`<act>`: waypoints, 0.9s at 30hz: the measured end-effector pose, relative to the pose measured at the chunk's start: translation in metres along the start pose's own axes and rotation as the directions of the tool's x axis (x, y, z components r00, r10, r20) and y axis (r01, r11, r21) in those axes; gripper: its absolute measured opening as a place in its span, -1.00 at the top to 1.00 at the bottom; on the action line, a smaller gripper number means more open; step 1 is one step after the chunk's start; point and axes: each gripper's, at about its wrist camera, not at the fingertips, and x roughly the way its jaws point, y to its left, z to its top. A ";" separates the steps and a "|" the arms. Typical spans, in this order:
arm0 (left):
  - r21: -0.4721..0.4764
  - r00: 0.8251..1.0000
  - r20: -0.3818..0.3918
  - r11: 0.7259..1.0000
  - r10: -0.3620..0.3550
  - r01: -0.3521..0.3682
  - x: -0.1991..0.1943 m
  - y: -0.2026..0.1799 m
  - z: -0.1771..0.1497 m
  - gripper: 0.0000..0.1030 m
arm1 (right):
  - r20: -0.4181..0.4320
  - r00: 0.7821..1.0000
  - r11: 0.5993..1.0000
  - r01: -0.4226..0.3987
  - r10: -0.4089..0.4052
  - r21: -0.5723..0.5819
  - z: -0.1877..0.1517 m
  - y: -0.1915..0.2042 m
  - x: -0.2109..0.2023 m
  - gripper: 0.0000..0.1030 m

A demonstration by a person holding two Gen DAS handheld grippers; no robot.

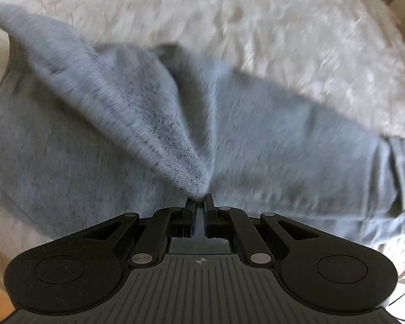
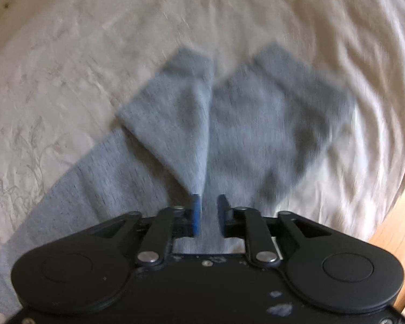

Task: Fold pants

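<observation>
One pair of grey sweatpants (image 1: 256, 140) on bed (image 1: 283, 27). Left hand-held gripper (image 1: 199, 199) clamped on fabric; right hand-held gripper (image 2: 209, 202) slightly apart, grip unclear. Both views blurred.

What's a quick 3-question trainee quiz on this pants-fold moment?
1. True or false: the left claw is pinching a raised peak of the grey pants.
2. The pants lie on: A) a wooden table B) a cream bedspread C) a tiled floor.
3. How do the right claw jaws stand?

Key: 1 true. 2 B. 3 slightly apart, grey cloth between them; the left blue pad touches a fabric fold, but a firm grip can't be confirmed.
</observation>
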 end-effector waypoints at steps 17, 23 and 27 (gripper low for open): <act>-0.042 0.999 0.020 0.999 0.036 -0.035 0.021 -0.012 -0.019 0.92 | 0.139 0.983 0.844 0.178 -0.124 -0.507 0.046 0.115 0.071 0.80; -0.018 0.999 0.037 0.999 0.034 -0.033 0.008 -0.006 -0.029 0.92 | 0.245 0.962 0.969 -0.055 0.116 -0.243 0.088 0.045 -0.031 0.81; 0.026 0.998 0.039 0.999 0.043 -0.044 0.001 -0.010 -0.035 0.91 | 0.328 0.943 0.997 -0.043 0.064 -0.070 0.085 -0.033 -0.066 0.90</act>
